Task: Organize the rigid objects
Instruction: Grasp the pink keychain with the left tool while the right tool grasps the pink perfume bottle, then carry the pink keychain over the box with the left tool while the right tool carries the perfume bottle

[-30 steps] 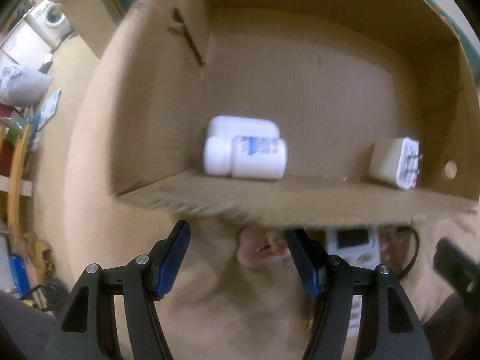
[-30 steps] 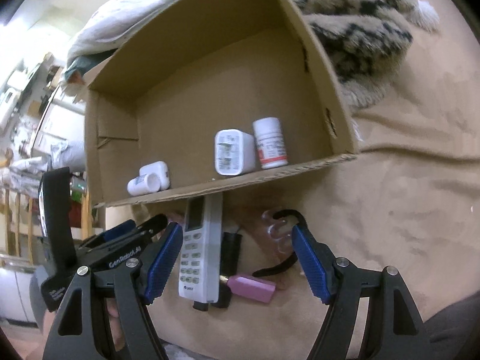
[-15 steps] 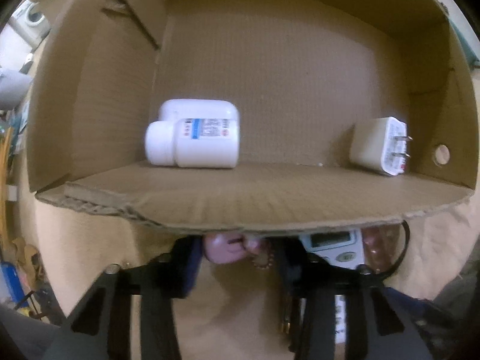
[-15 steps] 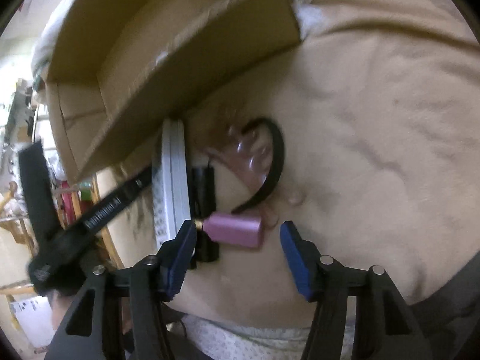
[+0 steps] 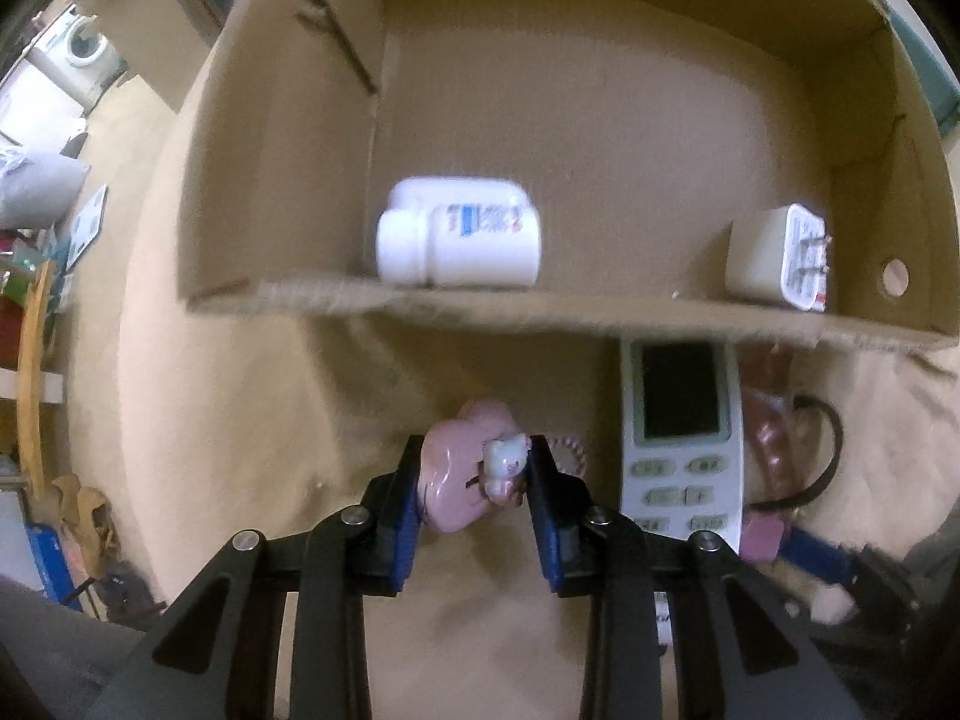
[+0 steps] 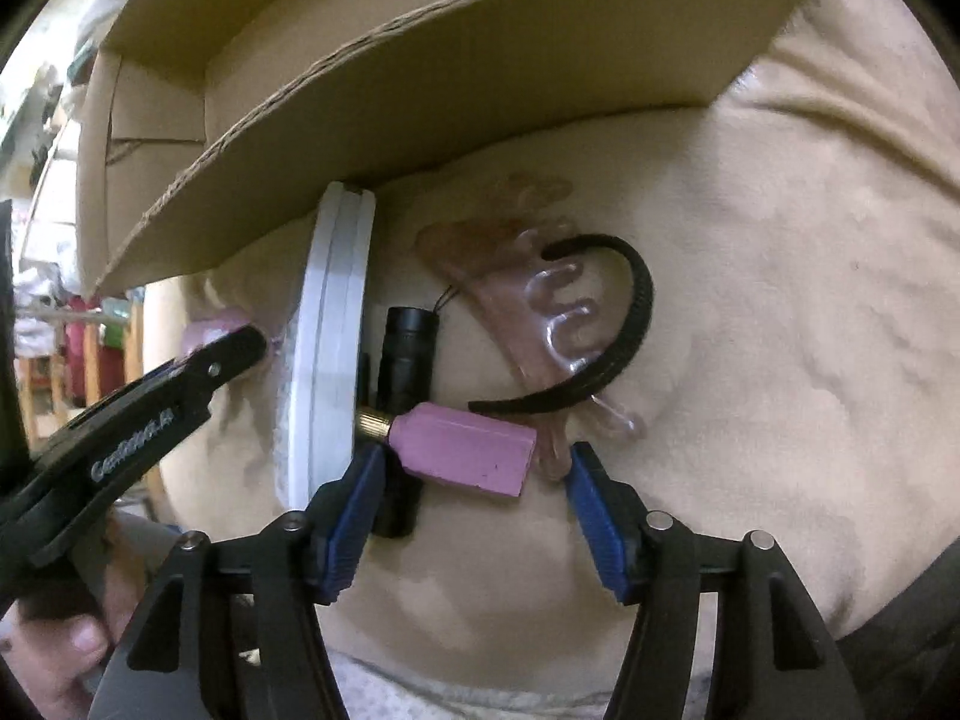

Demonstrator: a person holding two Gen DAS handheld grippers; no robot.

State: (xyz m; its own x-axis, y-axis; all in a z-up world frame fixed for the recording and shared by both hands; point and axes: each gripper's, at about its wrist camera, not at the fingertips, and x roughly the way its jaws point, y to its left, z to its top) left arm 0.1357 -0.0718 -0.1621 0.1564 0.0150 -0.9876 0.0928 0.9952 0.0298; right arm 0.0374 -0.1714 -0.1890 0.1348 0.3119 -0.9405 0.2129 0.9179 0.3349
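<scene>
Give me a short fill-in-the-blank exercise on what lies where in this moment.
1. The white pill bottle lies on its ____ inside the cardboard box.
2. The left hand-held gripper is closing on a ____ clip with a small cat figure.
3. The remote control lies ____ the box.
4. A pink block sits between the right hand-held gripper's ____ pads.

Missing words: side; pink; outside; blue

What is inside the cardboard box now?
Inside the cardboard box I see a white bottle lying on its side and a white plug adapter. The front wall hides the floor just behind it, so anything there is covered.
</scene>
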